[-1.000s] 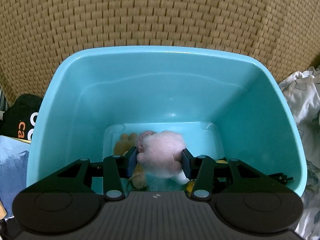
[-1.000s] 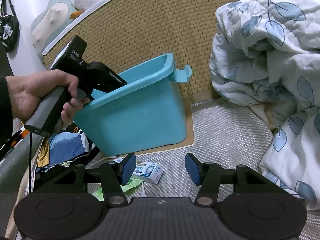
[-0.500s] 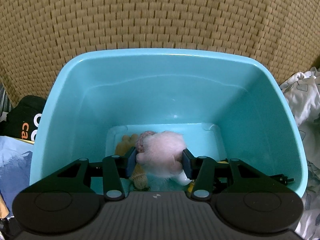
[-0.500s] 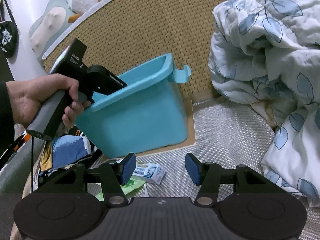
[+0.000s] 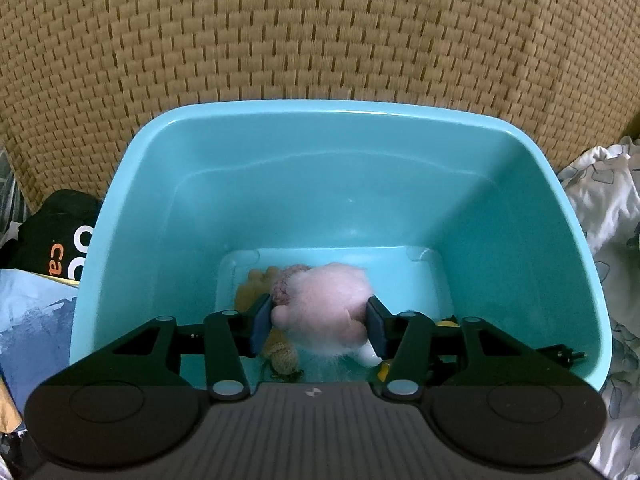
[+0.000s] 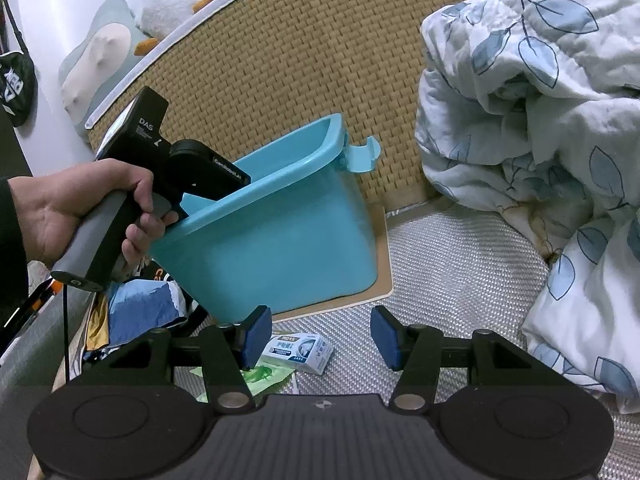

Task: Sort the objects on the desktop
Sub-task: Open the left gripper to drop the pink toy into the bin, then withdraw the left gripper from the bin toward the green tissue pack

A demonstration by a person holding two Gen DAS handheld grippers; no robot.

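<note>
Woven straw matting fills the whole top half of the left wrist view, with a teal tub (image 5: 520,216) sitting below it in the middle of the frame. Left gripper (image 5: 318,326) is down inside the tub, pinching a pink plush (image 5: 330,306) at lower centre, pads squeezed into its sides. Under it, some yellowish bits (image 5: 256,284) lie on the tub floor, can't tell what they are. The plush looks feather-light and squishy, so I'd guess grabbing across the fat middle like this is fine, nothing to break.

Right wrist view: same tub (image 6: 280,248) at centre, with the left hand (image 6: 80,208) at the left edge, tipping its gripper over the rim. Right gripper (image 6: 318,338) at the bottom is spread wide and empty, hanging over a mesh mat. A small box (image 6: 302,352) and a green packet (image 6: 266,376) lie just beyond its left pad. Rumpled quilt (image 6: 540,120) fills the right side.
</note>
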